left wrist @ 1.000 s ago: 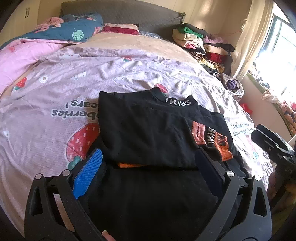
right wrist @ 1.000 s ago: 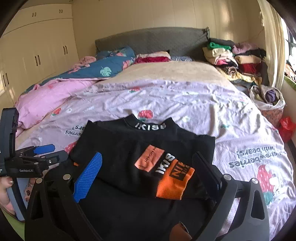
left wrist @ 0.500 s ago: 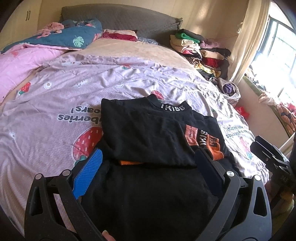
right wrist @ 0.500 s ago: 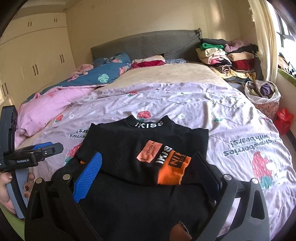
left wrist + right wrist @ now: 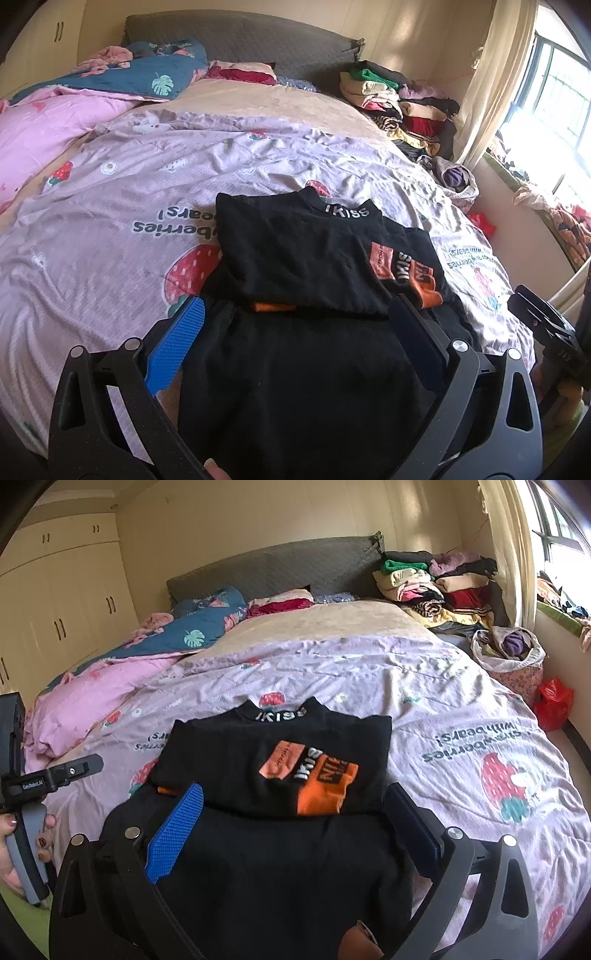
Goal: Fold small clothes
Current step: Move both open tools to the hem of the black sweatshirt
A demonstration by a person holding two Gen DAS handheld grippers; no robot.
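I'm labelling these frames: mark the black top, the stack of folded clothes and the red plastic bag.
black top (image 5: 236,771): right wrist view, folded chest
stack of folded clothes (image 5: 424,583): right wrist view, middle
red plastic bag (image 5: 554,703): right wrist view, centre

shirt (image 5: 280,775) on bedspread (image 5: 424,686), clothes pile (image 5: 436,579) behind right

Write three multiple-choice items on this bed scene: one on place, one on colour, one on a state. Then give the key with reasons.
1. The stack of folded clothes sits:
A. by the headboard, window side
B. on the floor by the wardrobe
C. on the black shirt

2. The black shirt has a sleeve cuff coloured:
A. green
B. orange
C. white

3. The right gripper is:
A. shut on the shirt
B. open
C. out of view

Key: 1 A, the pile stands beside the curtain; 2 B, orange cuff lies on top; 3 B, fingers stand wide apart.
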